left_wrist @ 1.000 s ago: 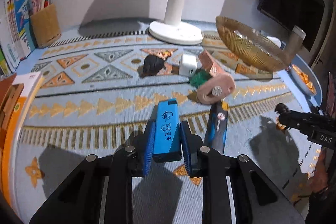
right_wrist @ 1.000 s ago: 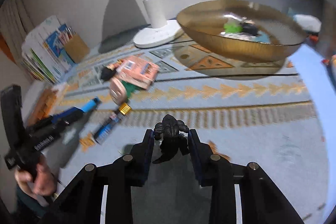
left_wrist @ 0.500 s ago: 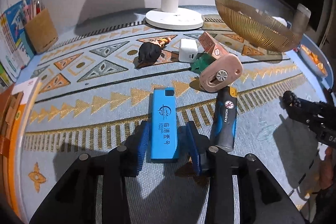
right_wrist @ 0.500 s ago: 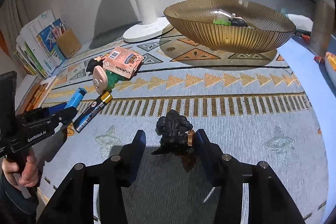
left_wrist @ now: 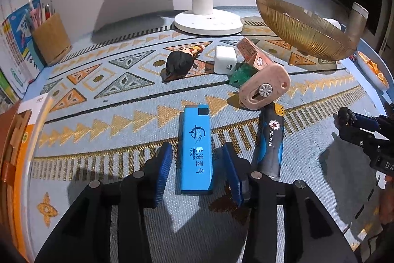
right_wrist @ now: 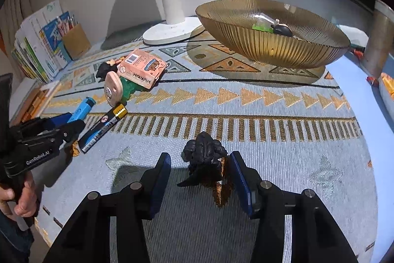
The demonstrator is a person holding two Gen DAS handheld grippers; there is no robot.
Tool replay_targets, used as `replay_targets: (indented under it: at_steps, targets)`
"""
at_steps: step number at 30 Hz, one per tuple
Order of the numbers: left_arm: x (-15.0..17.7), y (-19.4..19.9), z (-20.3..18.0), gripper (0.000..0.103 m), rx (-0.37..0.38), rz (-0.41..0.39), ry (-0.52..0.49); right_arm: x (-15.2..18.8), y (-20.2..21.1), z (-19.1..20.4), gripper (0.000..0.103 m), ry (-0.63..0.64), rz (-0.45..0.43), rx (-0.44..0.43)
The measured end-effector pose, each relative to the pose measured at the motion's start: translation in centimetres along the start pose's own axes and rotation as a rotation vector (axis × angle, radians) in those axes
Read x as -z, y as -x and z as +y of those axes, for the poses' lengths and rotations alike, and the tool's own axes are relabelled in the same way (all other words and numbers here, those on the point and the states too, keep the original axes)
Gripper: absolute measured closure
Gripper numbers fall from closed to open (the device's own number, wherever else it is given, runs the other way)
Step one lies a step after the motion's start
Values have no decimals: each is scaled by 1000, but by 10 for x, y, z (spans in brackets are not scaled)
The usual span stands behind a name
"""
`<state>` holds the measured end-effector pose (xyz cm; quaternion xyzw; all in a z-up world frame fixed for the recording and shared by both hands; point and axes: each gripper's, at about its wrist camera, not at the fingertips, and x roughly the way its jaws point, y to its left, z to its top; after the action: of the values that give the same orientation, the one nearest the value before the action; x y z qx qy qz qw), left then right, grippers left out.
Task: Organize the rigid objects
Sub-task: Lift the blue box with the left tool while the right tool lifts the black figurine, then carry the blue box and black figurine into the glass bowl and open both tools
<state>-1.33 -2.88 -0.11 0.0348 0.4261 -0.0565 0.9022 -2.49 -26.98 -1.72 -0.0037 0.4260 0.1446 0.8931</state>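
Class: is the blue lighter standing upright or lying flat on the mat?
Lying flat: the blue lighter rests lengthwise, printed face up, on the mat.

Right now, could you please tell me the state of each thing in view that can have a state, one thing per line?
left gripper: open, jaws just opened, pads clear of the lighter
blue lighter: lying flat on the mat, between the jaws
right gripper: open, not pressing on the figure
black figure: standing on the mat, between the jaws
battery: lying on its side
gold bowl: upright, holds a few small items
pink box: lying tilted on other things
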Motion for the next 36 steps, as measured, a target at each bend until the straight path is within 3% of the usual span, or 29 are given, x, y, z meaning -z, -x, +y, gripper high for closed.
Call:
replay_targets:
  at_steps: [10, 11, 12, 14, 17, 19, 21, 24, 26, 30, 36]
  targets:
    - [1, 0, 1, 59, -15, 1, 6, 1, -3, 11, 54, 37, 10, 72]
    - [0, -1, 1, 52, -25, 3, 12, 1, -3, 11, 54, 34, 10, 74]
    - [0, -1, 2, 34, -68, 7, 26, 1, -3, 11, 54, 34, 11, 76]
    - [-2, -4, 6, 21, -104, 26, 51, 0, -3, 12, 54, 38, 13, 80]
    - [-3, -7, 14, 26, -33, 39, 79, 0, -3, 12, 57, 40, 14, 80]
    - [-2, -6, 13, 28, -42, 39, 70, -1, -2, 10, 69, 34, 5, 77]
    - [-2, -3, 6, 50, -36, 23, 40, -1, -1, 6, 69, 20, 3, 58]
    - [-1, -1, -4, 72, -24, 14, 1, 1, 3, -6, 70, -25, -5, -35]
    - [-2, -1, -8, 82, 3, 17, -1, 4, 7, -16, 70, -58, -7, -110]
    - [-4, 1, -8, 82, 66, 19, 38, 9, 17, -39, 71, -131, -23, -241]
    - [-26, 41, -18, 82, 145, -85, 65, -1, 54, -63, 71, -165, -123, -204]
